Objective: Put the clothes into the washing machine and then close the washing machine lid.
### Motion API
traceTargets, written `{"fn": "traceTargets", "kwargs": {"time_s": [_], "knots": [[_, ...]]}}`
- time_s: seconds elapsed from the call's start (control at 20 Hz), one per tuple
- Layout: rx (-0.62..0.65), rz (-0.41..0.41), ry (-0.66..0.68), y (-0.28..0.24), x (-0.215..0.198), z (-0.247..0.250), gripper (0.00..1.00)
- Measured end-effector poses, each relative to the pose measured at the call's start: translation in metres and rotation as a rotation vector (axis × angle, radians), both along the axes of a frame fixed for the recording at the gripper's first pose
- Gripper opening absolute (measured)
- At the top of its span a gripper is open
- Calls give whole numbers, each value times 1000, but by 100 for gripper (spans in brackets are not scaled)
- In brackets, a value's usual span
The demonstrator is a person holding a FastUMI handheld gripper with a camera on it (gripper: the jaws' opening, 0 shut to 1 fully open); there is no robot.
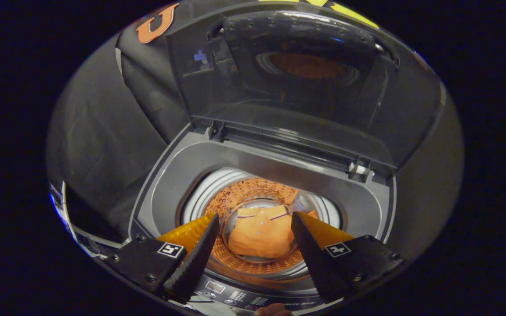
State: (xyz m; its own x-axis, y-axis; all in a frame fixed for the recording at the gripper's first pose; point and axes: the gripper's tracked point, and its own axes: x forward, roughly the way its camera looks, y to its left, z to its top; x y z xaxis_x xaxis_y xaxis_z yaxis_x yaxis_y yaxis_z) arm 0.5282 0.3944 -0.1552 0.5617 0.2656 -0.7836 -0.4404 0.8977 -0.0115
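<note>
Lying beyond parted jaws: shirt (262,232) in drum (253,193)

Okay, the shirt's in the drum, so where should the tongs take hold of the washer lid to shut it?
Probably the lid's raised top edge, approached from the front and above. The lid stands open, hinged at the back of the washing machine, so that far edge swings down most easily. The tongs are open over the orange shirt.

Top-loading washing machine (169,175) with its dark translucent lid (305,87) raised upright at the rear, and a folded orange garment (262,235) lying on the drum floor.
</note>
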Motion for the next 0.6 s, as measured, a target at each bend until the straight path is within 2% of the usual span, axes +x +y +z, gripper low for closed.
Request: {"fn": "traceTargets", "kwargs": {"time_s": [0.35, 0.6], "knots": [[32, 22, -103, -7, -3, 67, 100], [61, -3, -191, -15, -1, 131, 100]]}}
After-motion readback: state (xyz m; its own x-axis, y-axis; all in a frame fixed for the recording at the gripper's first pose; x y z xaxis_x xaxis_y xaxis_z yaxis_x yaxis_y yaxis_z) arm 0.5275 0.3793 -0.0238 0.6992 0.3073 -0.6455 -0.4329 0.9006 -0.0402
